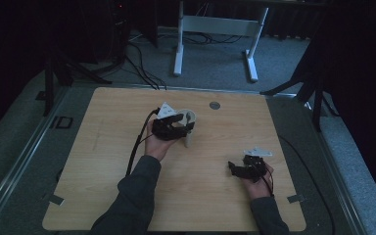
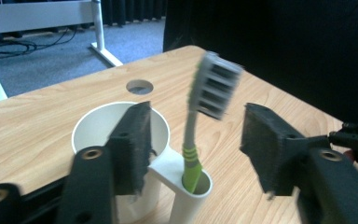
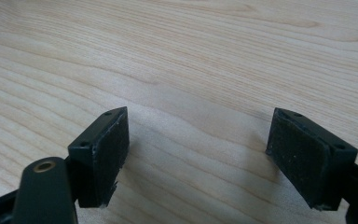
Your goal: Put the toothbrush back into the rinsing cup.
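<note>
Open jaws flank toothbrush (image 2: 200,135) standing in white holder (image 2: 186,186)

The tabletop (image 1: 103,196) is light wood with wavy lines in it. A small round grey hole cover (image 1: 214,105) sits near its far edge, at about 12 o'clock. Two bits of grey tape (image 1: 55,199) stick at the near corners, at about 7 and 5 o'clock. Beyond the tabletop, at 12 o'clock, a white desk frame (image 1: 215,29) stands on a grey carpet floor (image 1: 210,71). Black cables (image 1: 142,68) lie on that floor at about 11 o'clock. Dark curtains (image 1: 362,73) hang at 2 o'clock.
</note>
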The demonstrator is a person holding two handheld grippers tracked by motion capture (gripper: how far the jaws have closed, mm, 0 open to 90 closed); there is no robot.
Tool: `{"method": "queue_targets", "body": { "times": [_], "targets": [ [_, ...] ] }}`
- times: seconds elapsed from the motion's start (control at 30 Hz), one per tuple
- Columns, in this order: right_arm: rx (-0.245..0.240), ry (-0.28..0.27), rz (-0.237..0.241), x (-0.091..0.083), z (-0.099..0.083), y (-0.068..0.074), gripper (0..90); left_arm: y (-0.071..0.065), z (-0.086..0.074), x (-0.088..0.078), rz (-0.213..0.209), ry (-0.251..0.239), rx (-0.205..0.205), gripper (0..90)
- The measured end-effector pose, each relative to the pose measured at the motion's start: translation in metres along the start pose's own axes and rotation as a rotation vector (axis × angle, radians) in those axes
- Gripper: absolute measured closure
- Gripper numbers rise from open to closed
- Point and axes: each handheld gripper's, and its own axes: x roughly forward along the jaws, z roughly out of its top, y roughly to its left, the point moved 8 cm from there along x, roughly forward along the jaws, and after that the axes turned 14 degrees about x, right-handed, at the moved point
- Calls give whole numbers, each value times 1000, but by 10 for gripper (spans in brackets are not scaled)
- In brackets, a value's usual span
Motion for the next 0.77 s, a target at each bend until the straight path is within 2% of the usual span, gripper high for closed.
{"method": "queue_targets", "body": {
  "times": [0.27,0.43,0.53,0.67,0.77],
  "targets": [
    [0,0,0,0,0,0,206,1,-8,-9,13,28,-7,365],
    [0,0,0,0,0,0,206,2,-25,-18,44,73,1,348],
    [1,0,0,0,0,0,206,6,-43,-25,68,121,-4,346],
    [2,-1,0,0,0,0,207,15,-79,-32,111,227,11,344],
    [0,0,0,0,0,0,206,21,-104,-35,126,293,-16,343]
  ]
}}
